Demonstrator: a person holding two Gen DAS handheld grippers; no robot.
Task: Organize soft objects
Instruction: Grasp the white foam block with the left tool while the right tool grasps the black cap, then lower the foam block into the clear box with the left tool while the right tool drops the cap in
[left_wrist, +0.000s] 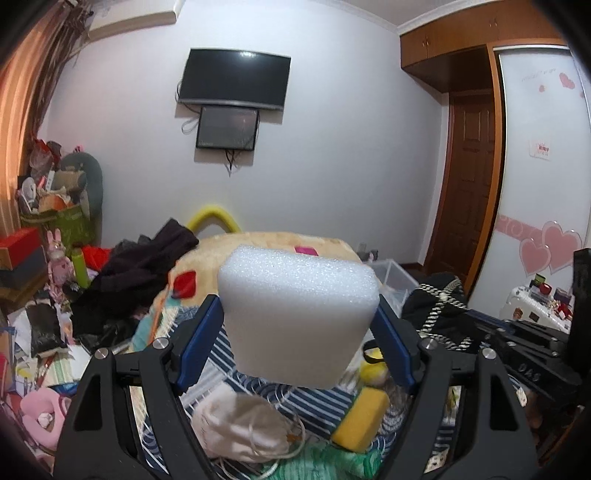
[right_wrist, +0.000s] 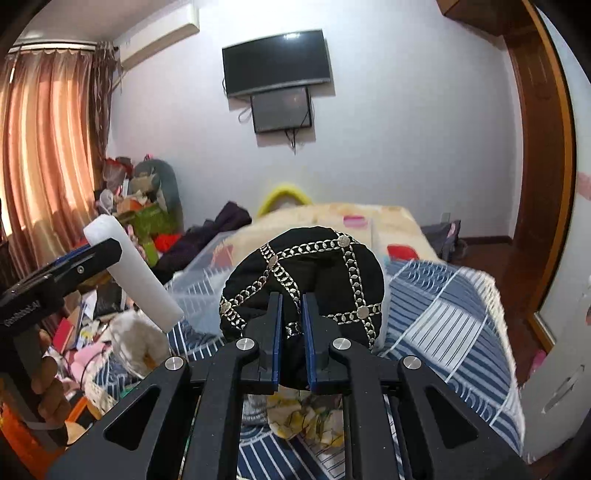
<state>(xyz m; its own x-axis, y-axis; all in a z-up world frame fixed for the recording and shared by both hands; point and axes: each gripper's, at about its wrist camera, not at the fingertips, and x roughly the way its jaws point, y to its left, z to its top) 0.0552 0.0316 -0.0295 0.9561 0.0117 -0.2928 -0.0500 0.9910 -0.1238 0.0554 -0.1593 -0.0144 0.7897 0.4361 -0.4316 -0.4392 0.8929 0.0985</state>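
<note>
Now the left gripper (left_wrist: 299, 325) squeezes a white foam block (left_wrist: 299, 314) and the right gripper (right_wrist: 292, 314) pinches a black chain cap (right_wrist: 306, 284) above the clear bin (right_wrist: 207, 273), probably to drop both in.

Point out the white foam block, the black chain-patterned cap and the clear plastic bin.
white foam block (left_wrist: 299, 314), left wrist view, centre of its front face
black chain-patterned cap (right_wrist: 314, 269), right wrist view, middle of its crown
clear plastic bin (right_wrist: 199, 273), right wrist view, near wall

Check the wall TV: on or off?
Off, it appears. The TV screen is uniformly dark in both views, showing only a small ceiling-light glare.
</note>
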